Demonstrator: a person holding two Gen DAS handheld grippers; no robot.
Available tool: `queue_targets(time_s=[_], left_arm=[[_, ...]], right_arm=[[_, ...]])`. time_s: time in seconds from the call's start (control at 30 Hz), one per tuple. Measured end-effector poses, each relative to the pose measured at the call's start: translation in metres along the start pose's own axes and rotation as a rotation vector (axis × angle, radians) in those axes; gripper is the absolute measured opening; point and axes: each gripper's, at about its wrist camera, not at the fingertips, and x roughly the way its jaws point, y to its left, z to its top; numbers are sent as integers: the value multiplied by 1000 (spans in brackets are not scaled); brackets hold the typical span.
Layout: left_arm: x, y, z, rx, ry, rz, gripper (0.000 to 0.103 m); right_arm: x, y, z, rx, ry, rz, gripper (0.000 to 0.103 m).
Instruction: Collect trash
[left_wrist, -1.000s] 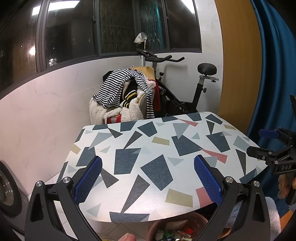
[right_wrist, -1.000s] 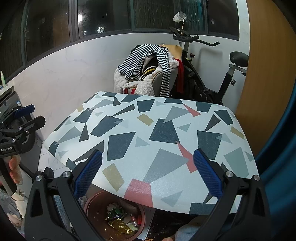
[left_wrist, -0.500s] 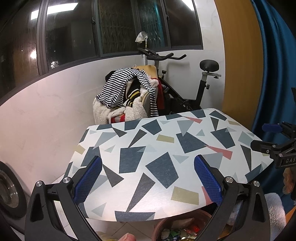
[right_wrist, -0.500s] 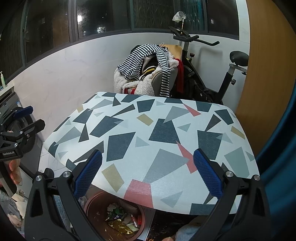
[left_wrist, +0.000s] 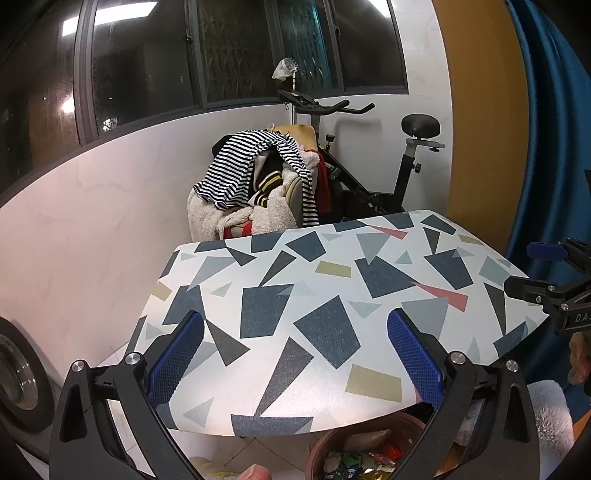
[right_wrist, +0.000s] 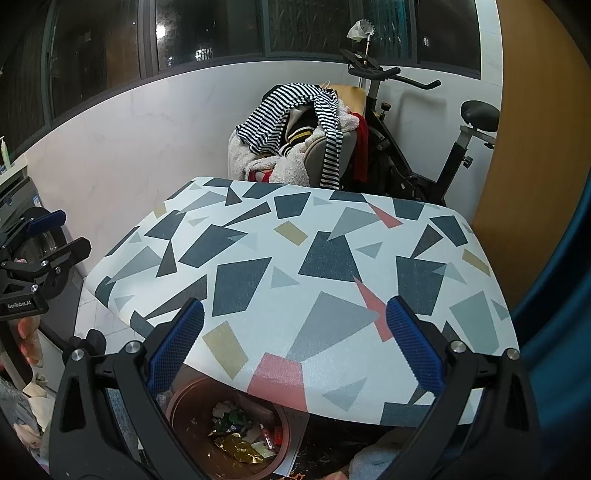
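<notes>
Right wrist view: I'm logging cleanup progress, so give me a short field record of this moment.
table: patterned top, no loose trash visible on it
bin: brown bin on floor by the near edge, wrappers inside
left tool: open, empty
right tool: open, empty, above the near edge
background: exercise bike, clothes pile
</notes>
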Motion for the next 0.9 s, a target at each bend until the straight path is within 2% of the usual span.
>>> queue_targets(time_s=[0.23, 0.9], left_arm=[[-1, 0, -1, -15, -6, -31, 97], [1, -2, 0, -24, 12, -1, 97]], right_arm=[[1, 1, -1, -3, 0, 0, 97], [2, 1, -1, -3, -5, 3, 97]])
